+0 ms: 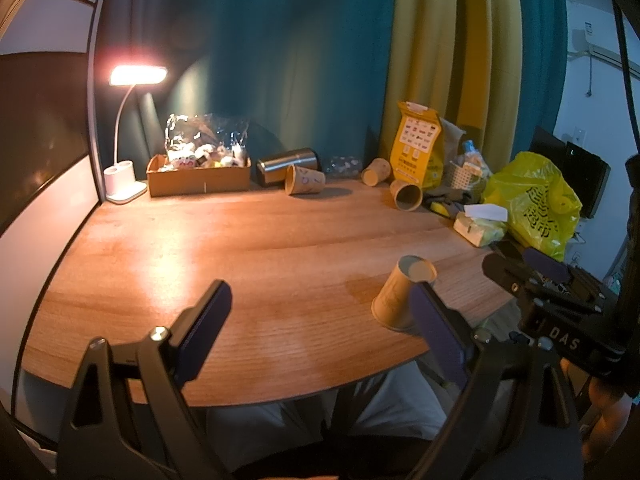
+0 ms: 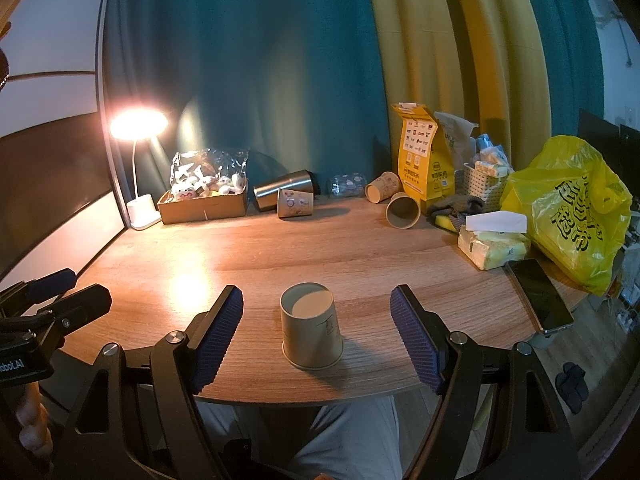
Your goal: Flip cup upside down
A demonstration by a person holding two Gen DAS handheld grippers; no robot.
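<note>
A round-edged wooden table stands before teal and yellow curtains, lit from the far left corner by a small white desk lamp that is switched on. Near the front edge of the table, a plain brown paper cup stands upside down, its wide rim flat on the wood and its closed base facing up; in the left wrist view the same cup shows just beyond that gripper's right-hand finger.

The right gripper has its blue-padded jaws spread wide, one on each side of the cup and both clear of it. The left gripper is likewise spread wide with nothing between its jaws, hovering over bare wood to the left of the cup.

Along the back of the table lie a cardboard box of wrapped snacks, a steel tumbler on its side and three more paper cups tipped over. To the right sit a yellow paper bag, a pack of tissues, a crumpled yellow plastic bag and a dark smartphone near the table's edge.
</note>
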